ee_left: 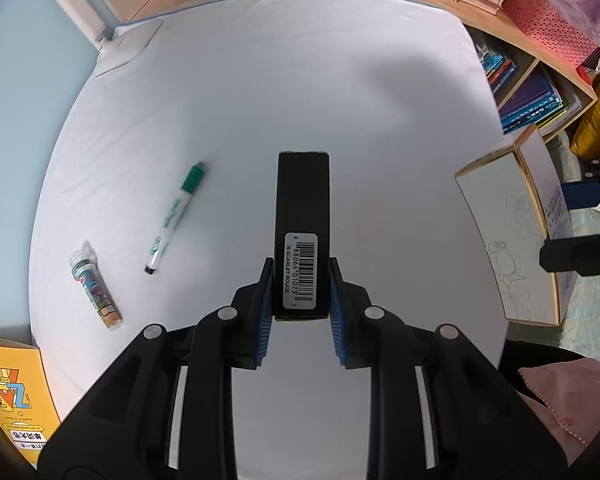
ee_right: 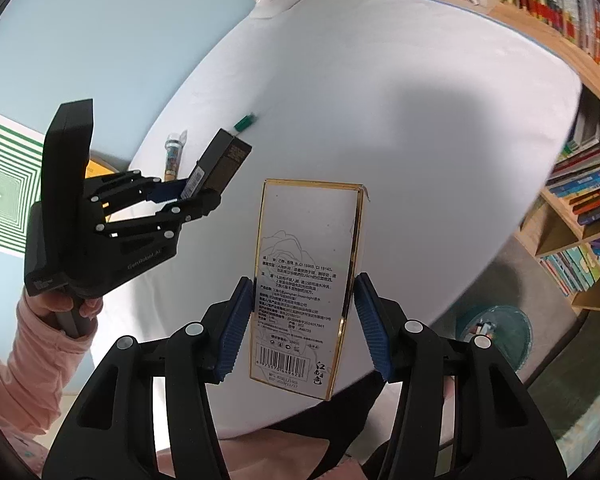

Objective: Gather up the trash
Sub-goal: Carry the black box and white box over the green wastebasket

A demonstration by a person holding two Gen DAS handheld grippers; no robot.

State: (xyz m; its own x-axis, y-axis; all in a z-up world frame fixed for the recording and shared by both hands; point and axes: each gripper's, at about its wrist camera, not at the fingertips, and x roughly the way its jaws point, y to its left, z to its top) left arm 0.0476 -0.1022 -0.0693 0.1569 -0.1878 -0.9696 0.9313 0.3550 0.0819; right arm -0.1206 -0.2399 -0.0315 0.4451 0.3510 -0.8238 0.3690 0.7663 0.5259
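White round table (ee_left: 260, 92) is taking up most of both views, bookshelves (ee_right: 580, 208) crowding its far and right sides. Right gripper (ee_right: 304, 320) is clamping the white gold-trimmed box (ee_right: 308, 264), held up over the near table edge; left gripper (ee_left: 300, 304) is pinching the slim black carton (ee_left: 303, 216) near its barcode end, also lifted. Teal bin (ee_right: 496, 336) is sitting on the floor below right, looks like the drop target. Swing right low, clear of shelves. Marker (ee_left: 176, 212) and small tube (ee_left: 96, 284) are lying untouched on the left.
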